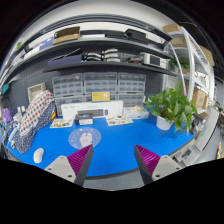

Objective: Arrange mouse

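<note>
One white mouse (38, 155), small, smooth and oval, lies on the blue tabletop (110, 150) near its left edge, well to the left of the gripper (114, 160), whose two fingers with magenta pads (81, 158) stand wide apart and hold nothing. Toward the far edge of the tabletop sit a round disc (84, 137), a long white box (92, 110) and a leafy potted plant (172, 108) at the right, with grey shelving (95, 60) filling the wall behind.

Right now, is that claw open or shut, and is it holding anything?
Open and empty. The claw has its two pink-padded fingers wide apart, blue table showing between them. The white mouse lies off beside them, untouched.
</note>
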